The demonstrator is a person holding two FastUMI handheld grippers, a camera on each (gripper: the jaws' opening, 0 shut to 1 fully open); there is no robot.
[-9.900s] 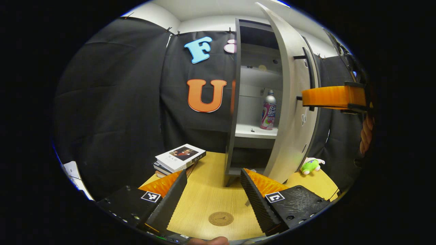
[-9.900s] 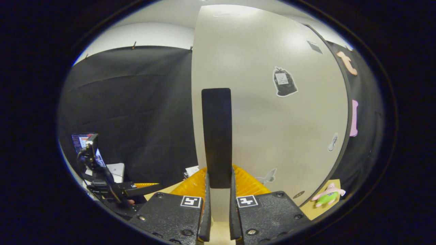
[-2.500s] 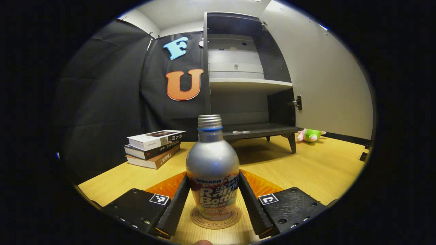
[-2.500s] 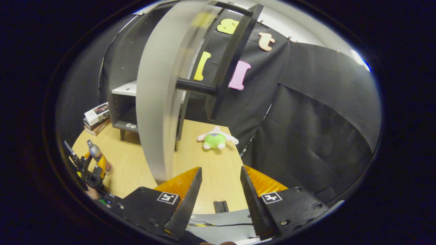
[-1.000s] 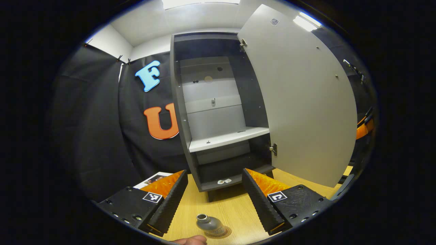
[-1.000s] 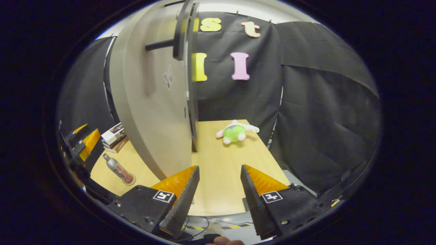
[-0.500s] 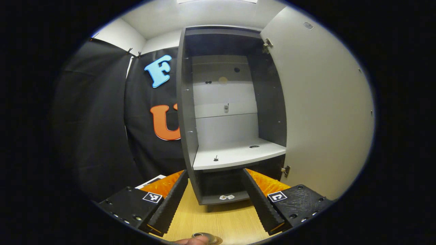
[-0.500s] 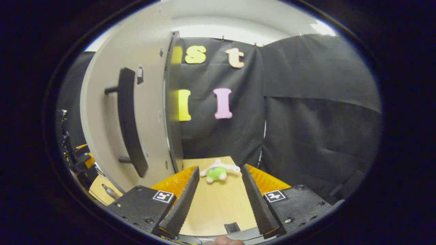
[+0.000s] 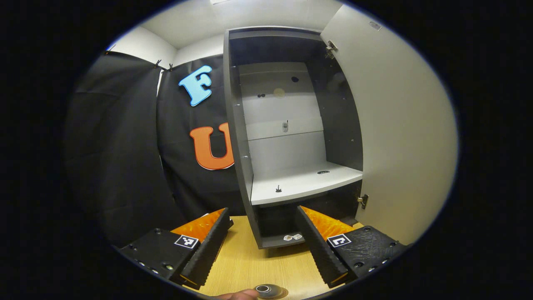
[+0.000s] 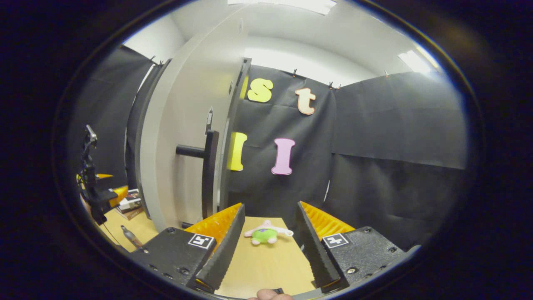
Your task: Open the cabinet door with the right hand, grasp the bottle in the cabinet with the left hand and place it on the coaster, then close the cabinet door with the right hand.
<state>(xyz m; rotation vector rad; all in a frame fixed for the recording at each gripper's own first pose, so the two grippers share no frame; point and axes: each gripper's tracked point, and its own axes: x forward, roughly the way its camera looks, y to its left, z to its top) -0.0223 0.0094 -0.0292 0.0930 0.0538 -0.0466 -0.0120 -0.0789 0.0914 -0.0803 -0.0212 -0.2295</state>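
both tools are spread and hold nothing, the left tool [image 9: 261,241] raised over the bench [image 9: 258,266] because its share looks done: the bottle [image 9: 263,289] stands just below it on the coaster [image 9: 280,293], cap up at the bottom edge of the left gripper view. farther off the cabinet [image 9: 291,137] gapes with a bare shelf [image 9: 304,183]. the right tool [image 10: 266,246] sits beside the open cabinet door [image 10: 183,141] near its black handle [image 10: 207,175], likely lining up to swing it closed.
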